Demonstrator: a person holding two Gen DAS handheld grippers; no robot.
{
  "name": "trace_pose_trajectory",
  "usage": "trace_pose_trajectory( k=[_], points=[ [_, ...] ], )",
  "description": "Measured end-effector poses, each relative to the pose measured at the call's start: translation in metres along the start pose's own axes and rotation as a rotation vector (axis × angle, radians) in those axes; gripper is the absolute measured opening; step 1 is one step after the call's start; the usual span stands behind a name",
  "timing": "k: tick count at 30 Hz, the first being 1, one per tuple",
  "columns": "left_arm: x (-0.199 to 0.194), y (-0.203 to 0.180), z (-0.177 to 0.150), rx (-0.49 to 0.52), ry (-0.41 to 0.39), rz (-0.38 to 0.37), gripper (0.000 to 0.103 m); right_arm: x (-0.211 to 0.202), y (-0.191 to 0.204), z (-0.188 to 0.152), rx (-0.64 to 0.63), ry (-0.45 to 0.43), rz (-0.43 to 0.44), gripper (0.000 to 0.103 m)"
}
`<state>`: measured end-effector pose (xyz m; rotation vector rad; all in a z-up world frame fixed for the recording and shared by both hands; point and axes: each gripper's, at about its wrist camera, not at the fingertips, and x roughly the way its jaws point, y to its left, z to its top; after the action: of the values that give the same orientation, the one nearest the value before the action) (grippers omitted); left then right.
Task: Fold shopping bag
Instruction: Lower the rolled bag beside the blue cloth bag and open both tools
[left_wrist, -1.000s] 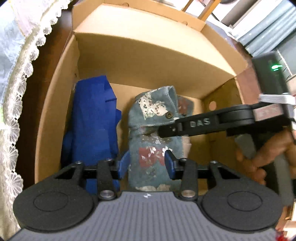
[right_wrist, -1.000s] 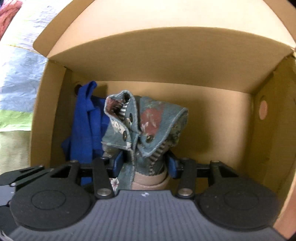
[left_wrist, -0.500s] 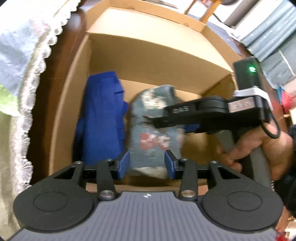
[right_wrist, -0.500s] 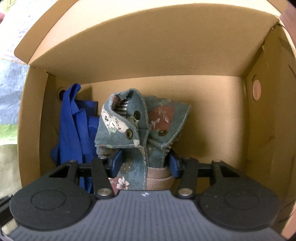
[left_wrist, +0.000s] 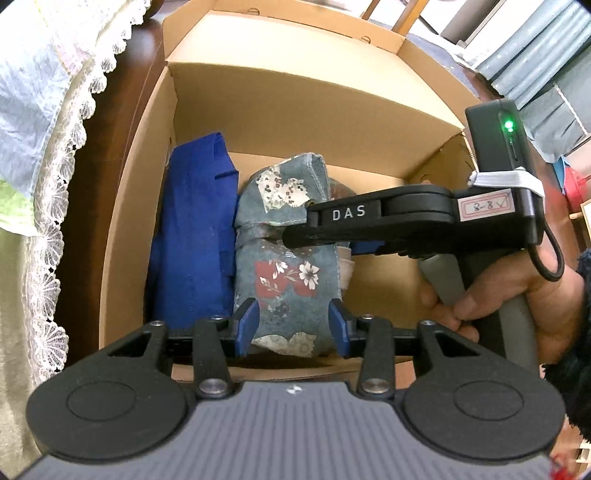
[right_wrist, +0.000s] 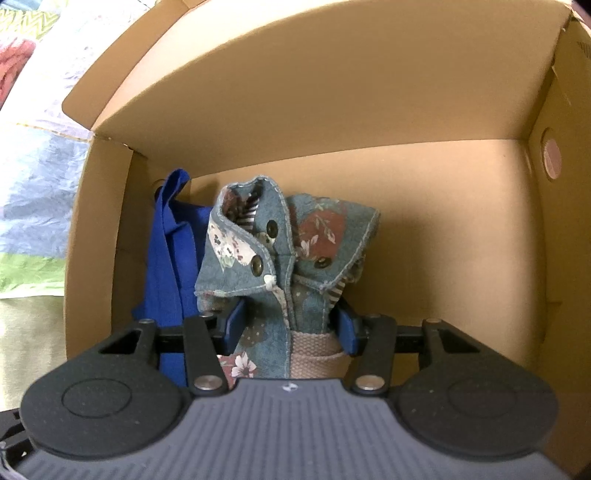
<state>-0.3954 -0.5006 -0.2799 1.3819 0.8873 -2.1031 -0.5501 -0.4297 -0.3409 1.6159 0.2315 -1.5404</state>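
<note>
Inside cardboard box (left_wrist: 140, 206), folded floral bag (left_wrist: 291, 280) stands beside blue bag (left_wrist: 192, 240); right gripper (right_wrist: 291, 328) fingers part-open, straddling its base w/ grip unclear, left gripper (left_wrist: 293, 325) open, so release gently, keep upright.

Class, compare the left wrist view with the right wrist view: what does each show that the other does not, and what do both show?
Only the left wrist view shows the right gripper from outside, the hand holding it, its green light and a lace-edged cloth. Only the right wrist view shows the floral bag's snap buttons, striped lining and webbing strap. Both show the cardboard box, the blue bag and the floral bag beside it.
</note>
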Motion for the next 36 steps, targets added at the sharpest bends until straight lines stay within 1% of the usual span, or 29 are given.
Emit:
trace_pose_trajectory(
  k=[4,7,9,10,11,12,15,17,18,20,22,24,29,32,36],
  points=[
    [-0.003,0.003,-0.003,-0.008,-0.002,0.006,0.047,-0.001,-0.001,0.002,-0.035,0.007,-0.014,0.053],
    [-0.007,0.002,-0.005,-0.004,-0.012,0.011,0.047,-0.005,0.006,0.000,-0.067,0.015,-0.030,0.054],
    [-0.009,0.003,-0.006,-0.002,-0.013,0.014,0.048,-0.008,0.011,-0.002,-0.093,0.022,-0.045,0.058],
    [-0.010,0.004,-0.007,-0.003,-0.014,0.018,0.048,-0.008,0.015,-0.006,-0.105,0.025,-0.061,0.059],
    [-0.011,0.005,-0.008,-0.003,-0.014,0.022,0.048,-0.007,0.014,-0.005,-0.115,0.026,-0.069,0.059],
    [-0.011,0.006,-0.009,-0.003,-0.015,0.026,0.047,-0.005,0.008,0.005,-0.119,0.032,-0.071,0.059],
    [-0.013,0.008,-0.010,-0.010,-0.017,0.027,0.047,-0.011,0.004,0.004,-0.095,0.067,-0.080,0.059],
    [-0.014,0.009,-0.009,-0.010,-0.022,0.031,0.048,-0.011,-0.005,0.017,-0.063,0.097,-0.066,0.059],
    [-0.015,0.010,-0.008,-0.010,-0.023,0.032,0.048,-0.005,-0.007,0.023,-0.051,0.108,-0.061,0.060],
    [-0.014,0.010,-0.007,-0.010,-0.024,0.028,0.048,0.009,-0.002,0.023,-0.052,0.113,-0.053,0.062],
    [-0.013,0.010,-0.006,-0.010,-0.024,0.025,0.048,0.012,0.001,0.021,-0.067,0.107,-0.048,0.061],
    [-0.012,0.010,-0.005,-0.007,-0.020,0.025,0.048,0.015,0.008,0.017,-0.111,0.077,-0.041,0.056],
    [-0.010,0.012,-0.007,-0.006,-0.013,0.038,0.048,0.019,0.016,0.009,-0.175,0.013,-0.022,0.055],
    [-0.013,0.014,-0.010,-0.011,-0.017,0.048,0.049,0.020,0.011,0.011,-0.160,0.025,-0.006,0.056],
    [-0.016,0.016,-0.015,-0.015,-0.016,0.062,0.049,0.015,0.013,0.017,-0.156,0.052,-0.015,0.060]
  ],
)
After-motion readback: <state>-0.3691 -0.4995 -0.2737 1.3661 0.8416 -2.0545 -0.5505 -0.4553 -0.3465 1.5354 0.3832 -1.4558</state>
